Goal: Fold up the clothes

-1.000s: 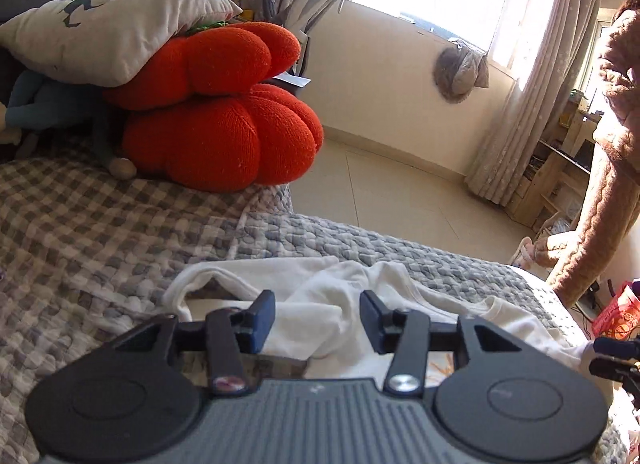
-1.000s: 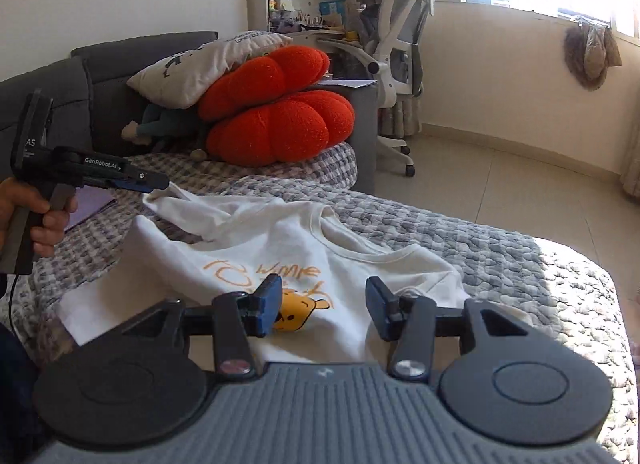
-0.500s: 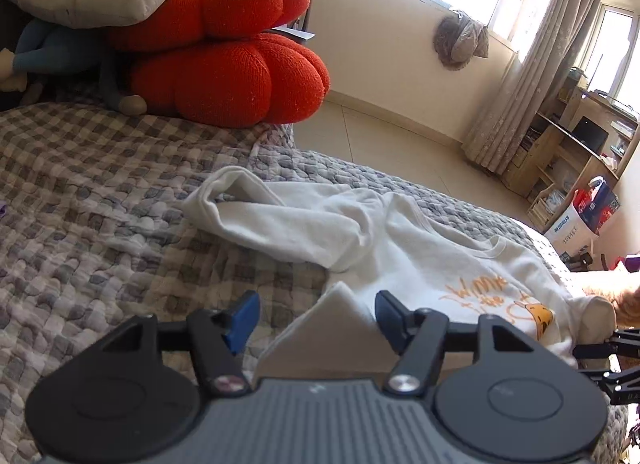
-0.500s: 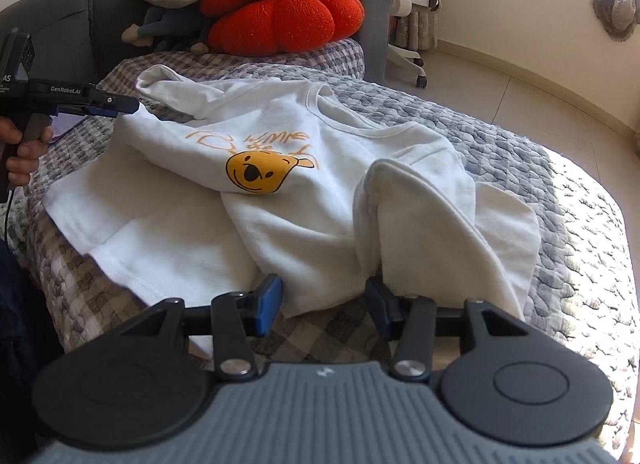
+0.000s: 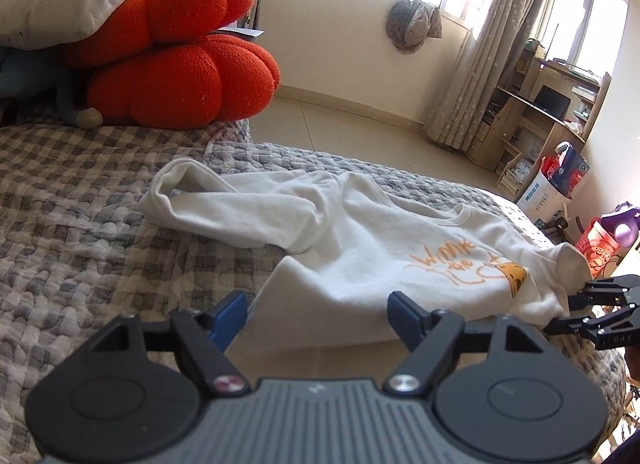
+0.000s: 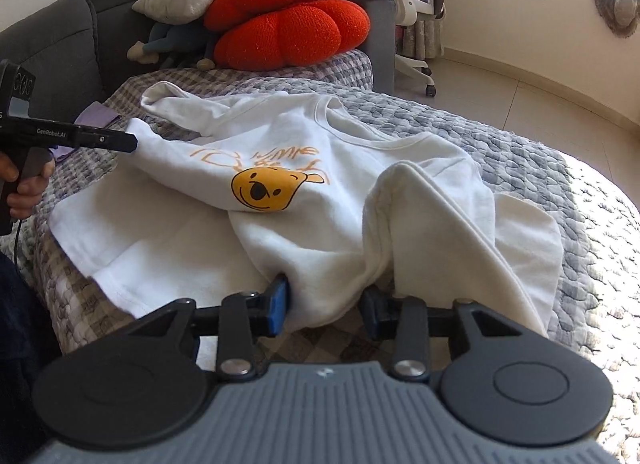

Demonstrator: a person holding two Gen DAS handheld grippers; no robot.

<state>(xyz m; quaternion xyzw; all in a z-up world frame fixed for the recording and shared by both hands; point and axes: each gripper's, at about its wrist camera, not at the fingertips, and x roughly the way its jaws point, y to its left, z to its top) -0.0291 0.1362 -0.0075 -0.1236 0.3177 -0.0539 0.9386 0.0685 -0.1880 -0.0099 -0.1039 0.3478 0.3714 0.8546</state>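
Folding barely begun: the white sweatshirt (image 6: 304,199) lies rumpled, print up, on the grey checked bedcover (image 5: 80,232).

1 sleeve (image 5: 224,203) trails off toward the orange cushions (image 5: 176,63), the other is flopped loosely over the body, and the hem sits bunched rather than squared, so no clean fold is made yet. The left gripper (image 5: 316,314) has just been opening; its jaws stand wide apart over the near edge of the cloth, pressing on nothing. The right gripper (image 6: 326,304) has just been closing, and its jaws pinch a bunch of hem fabric. Judging by this, flattening, both sleeve folds and the body folds are all left.
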